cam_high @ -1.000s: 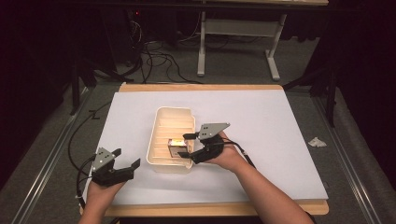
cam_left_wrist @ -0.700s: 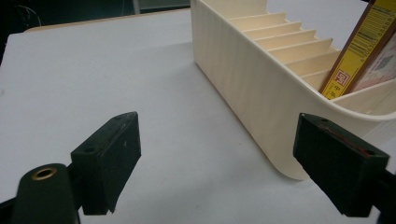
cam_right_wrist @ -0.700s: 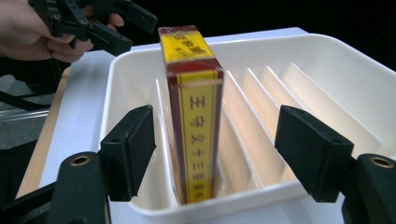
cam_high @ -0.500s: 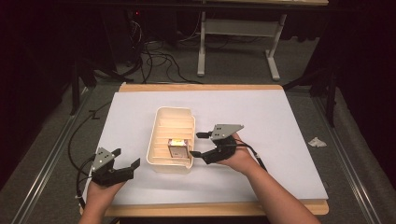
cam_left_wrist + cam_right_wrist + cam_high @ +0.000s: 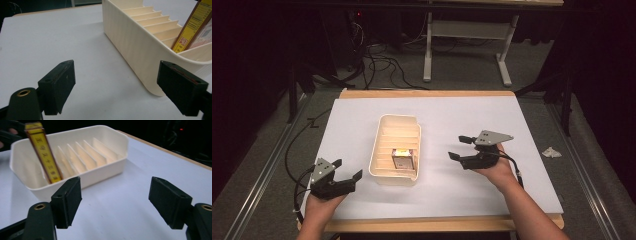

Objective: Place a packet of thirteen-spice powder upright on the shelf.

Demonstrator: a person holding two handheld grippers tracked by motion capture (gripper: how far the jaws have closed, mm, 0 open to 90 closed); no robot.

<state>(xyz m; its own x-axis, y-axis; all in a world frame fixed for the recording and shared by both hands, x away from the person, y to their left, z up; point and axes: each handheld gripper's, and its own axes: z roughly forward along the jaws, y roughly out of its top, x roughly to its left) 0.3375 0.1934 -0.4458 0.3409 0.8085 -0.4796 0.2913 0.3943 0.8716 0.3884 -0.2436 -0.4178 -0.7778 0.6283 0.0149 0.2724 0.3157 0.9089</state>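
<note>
Rack: a cream slotted rack [image 5: 384,145] sits a little left of the middle of the white tabletop [image 5: 462,115], its long side running from the near edge toward the far edge. In the left gripper view its far end is cut off by the top of the frame.
Packet: a flat packet [image 5: 403,159] with a yellow edge stands in one of the slots nearest the near edge, leaning slightly. From above its face is washed out by glare and the print cannot be read. In the left gripper view a corner of it [image 5: 192,27] shows a barcode strip, the rest cut off at the right edge; in the right gripper view it [image 5: 45,155] is seen edge-on, its lower part hidden behind the rack wall.
Left gripper: the left gripper [image 5: 346,175] is held near the near left corner of the tabletop, beside the rack's near end and apart from it. Its jaws stand wide open with bare tabletop between them.
Right gripper: the right gripper [image 5: 460,147] hovers to the right of the rack, well clear of it and pointing toward it. Its jaws have just been opening and stand apart, with nothing between them.
Hands: the person's forearms are cut off by the bottom edge of the high view.
Beyond the tabletop: the room is dark; cables and a frame's legs are dimly visible.
</note>
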